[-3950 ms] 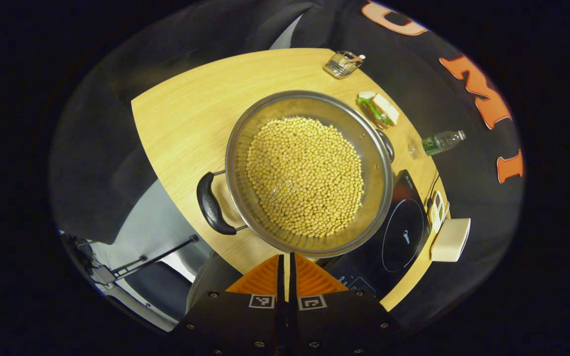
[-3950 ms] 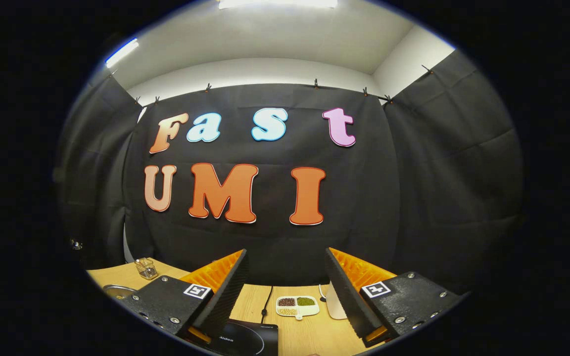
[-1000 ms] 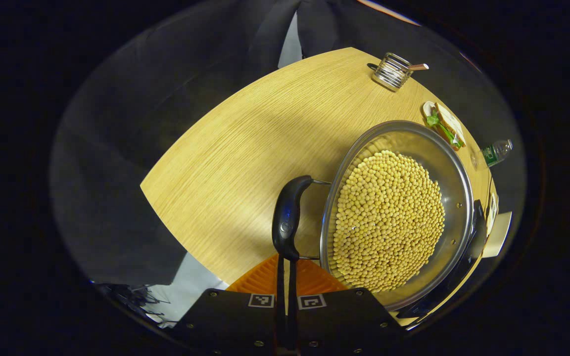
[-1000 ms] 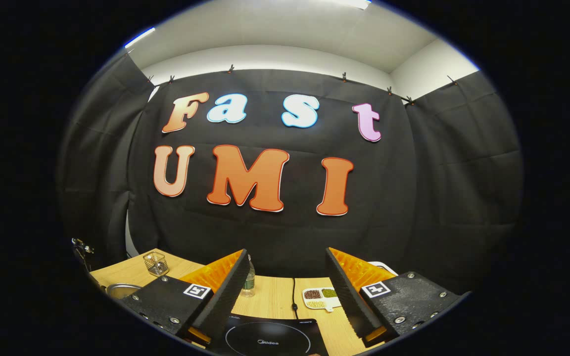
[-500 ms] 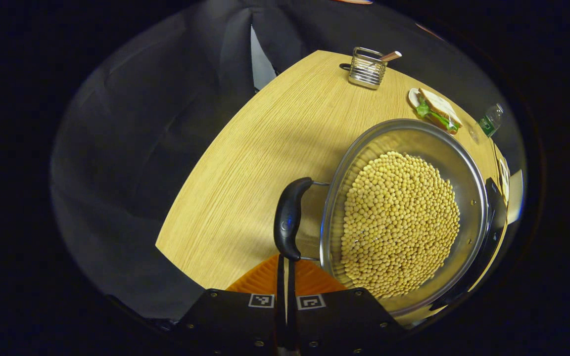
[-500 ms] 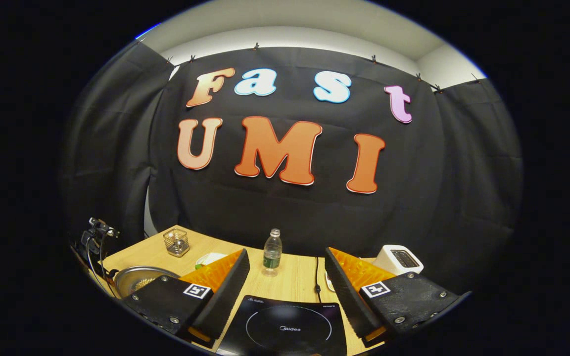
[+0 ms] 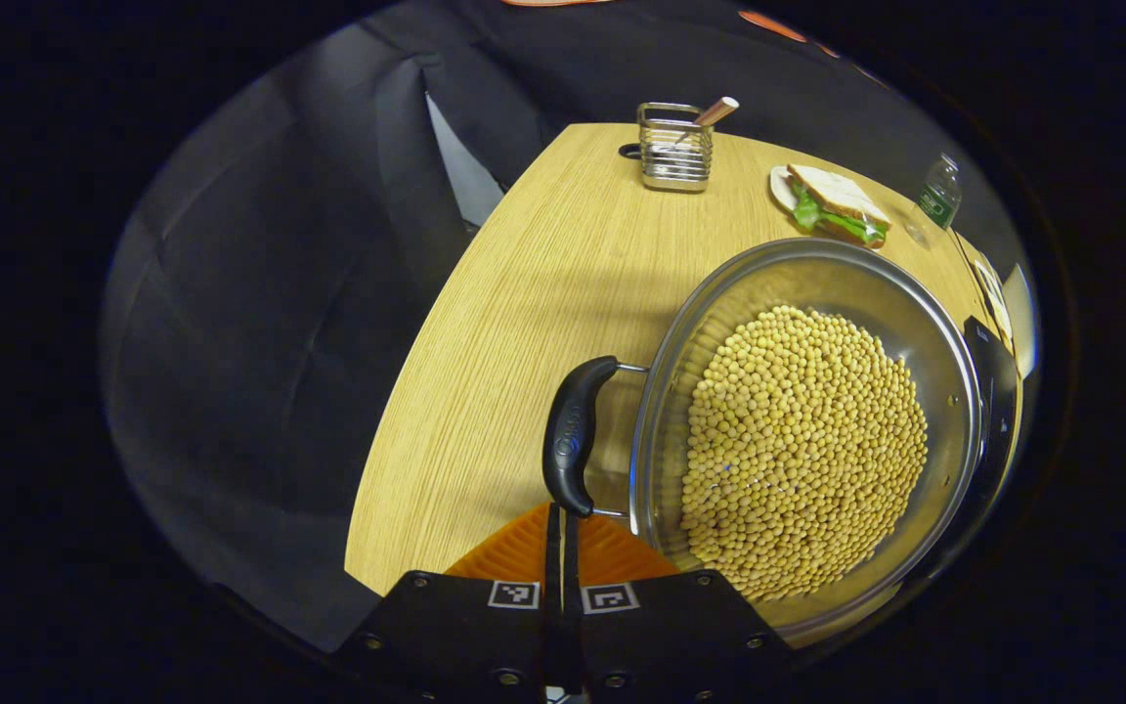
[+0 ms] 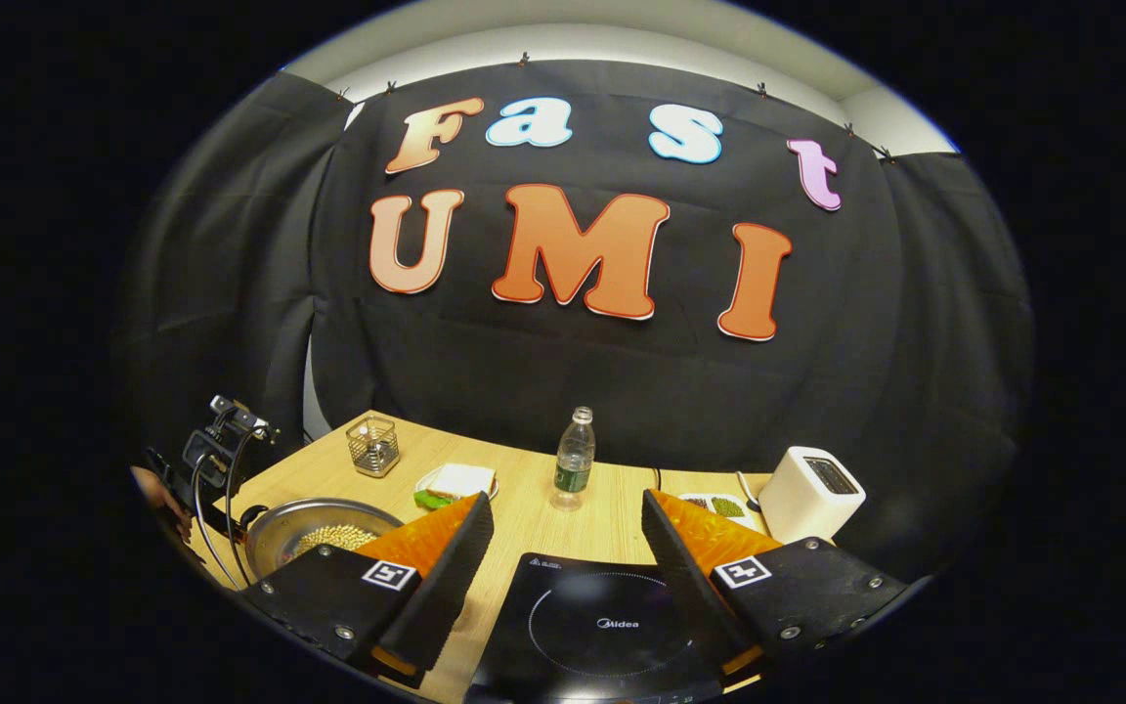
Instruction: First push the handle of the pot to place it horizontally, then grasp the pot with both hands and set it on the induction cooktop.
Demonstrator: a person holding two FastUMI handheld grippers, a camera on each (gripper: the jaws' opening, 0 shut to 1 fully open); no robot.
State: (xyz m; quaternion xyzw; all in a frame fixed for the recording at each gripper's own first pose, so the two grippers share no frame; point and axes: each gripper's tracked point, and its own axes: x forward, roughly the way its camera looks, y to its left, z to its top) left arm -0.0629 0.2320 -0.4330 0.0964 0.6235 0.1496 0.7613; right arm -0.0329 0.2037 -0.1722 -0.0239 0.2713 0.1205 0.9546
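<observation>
Pot (image 7: 807,430) full of beans (image 7: 802,455) sits on the surface (image 7: 534,313), beside the cooktop (image 8: 602,626). Left tool (image 7: 563,533) is fully closed, holding nothing, tips at the near end of the handle (image 7: 571,437). Step looks like the push: handle is being nudged round to lie horizontal. Right tool (image 8: 568,577) hangs wide open and empty over the cooktop, well apart from the pot. Next probably: finish the push, open the left tool, bring the right one to the far handle (image 7: 993,401), then a level two-sided lift so beans don't spill.
</observation>
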